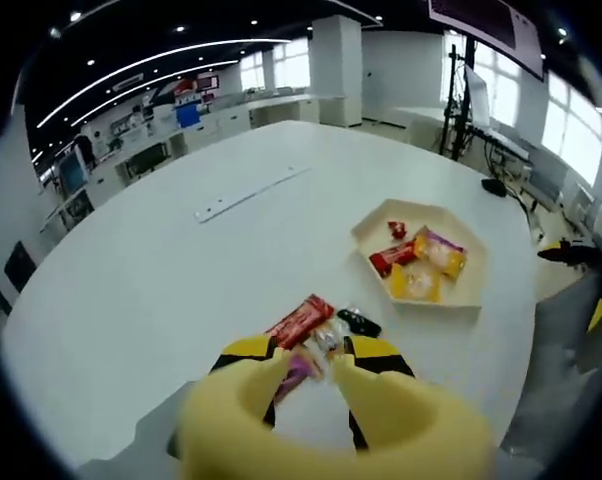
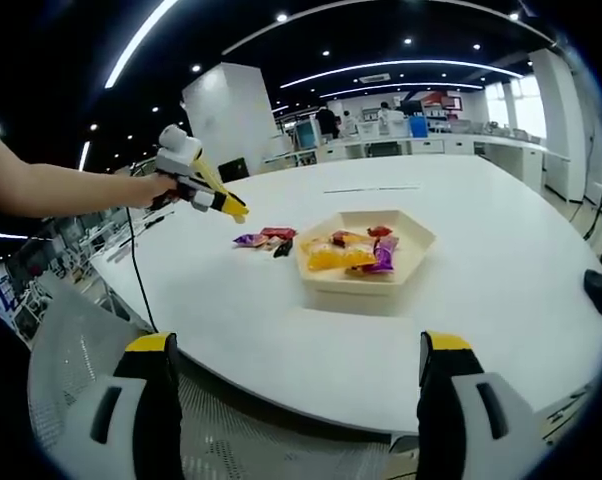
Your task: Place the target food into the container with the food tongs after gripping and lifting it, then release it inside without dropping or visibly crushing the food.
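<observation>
Two yellow tongs [image 1: 311,375] rise close to the lens in the left gripper view, held by the left gripper, their tips narrowly apart over loose snack packets: a red wrapper [image 1: 301,320], a purple one [image 1: 299,372] and a black one [image 1: 359,322] on the white table [image 1: 161,290]. Whether the tips touch a packet is hard to say. Farther right, a hexagonal tray [image 1: 421,262] holds red, yellow and purple packets. The right gripper [image 2: 299,395] hangs wide open, off the table's near edge.

Far across the white table [image 1: 131,290] a pale flat strip [image 1: 249,194], with what may be a dark mouse [image 2: 598,291] near its right edge.
</observation>
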`<state>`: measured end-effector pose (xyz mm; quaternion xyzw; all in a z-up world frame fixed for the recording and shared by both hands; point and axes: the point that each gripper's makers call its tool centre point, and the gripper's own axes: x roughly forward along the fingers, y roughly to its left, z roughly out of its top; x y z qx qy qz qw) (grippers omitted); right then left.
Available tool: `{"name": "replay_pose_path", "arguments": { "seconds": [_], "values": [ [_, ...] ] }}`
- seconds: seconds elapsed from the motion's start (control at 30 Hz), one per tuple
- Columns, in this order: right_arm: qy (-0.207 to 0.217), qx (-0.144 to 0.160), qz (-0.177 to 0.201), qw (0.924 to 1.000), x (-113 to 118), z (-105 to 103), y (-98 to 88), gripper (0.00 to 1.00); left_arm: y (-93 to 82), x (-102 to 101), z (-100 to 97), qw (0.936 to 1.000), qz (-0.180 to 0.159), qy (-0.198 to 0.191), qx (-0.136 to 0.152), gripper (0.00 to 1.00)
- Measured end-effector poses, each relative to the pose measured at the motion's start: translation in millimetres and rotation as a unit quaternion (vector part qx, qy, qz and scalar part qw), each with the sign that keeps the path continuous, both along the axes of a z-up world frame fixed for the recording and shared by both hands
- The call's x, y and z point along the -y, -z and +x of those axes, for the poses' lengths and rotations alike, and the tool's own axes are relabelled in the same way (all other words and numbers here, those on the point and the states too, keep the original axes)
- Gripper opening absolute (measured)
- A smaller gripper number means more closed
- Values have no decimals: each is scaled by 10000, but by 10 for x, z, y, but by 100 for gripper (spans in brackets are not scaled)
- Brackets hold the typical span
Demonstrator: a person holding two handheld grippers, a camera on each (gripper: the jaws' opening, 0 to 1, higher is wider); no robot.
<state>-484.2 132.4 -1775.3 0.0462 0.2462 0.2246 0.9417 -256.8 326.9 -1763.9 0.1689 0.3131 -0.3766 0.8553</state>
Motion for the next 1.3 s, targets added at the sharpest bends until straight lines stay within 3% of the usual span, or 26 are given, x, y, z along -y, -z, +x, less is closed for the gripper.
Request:
{"name": "replay_pose_path", "arguments": {
  "seconds": [0.23,0.43,0.83,1.3],
  "values": [
    [20,-34,-19,10000,7,0,13,100,154,-90,37,9995,194,255,-17,23],
    [18,-73,-28,10000,6,-3,23,100,184,-92,53,9984,235,510,44,23],
    [20,-123,-60,9999,10,-4,40,100,337,-70,102,9907,556,1240,28,24],
    [18,-202,-78,9998,13,-8,64,100,485,-120,147,9853,656,1578,-54,24]
  ]
}}
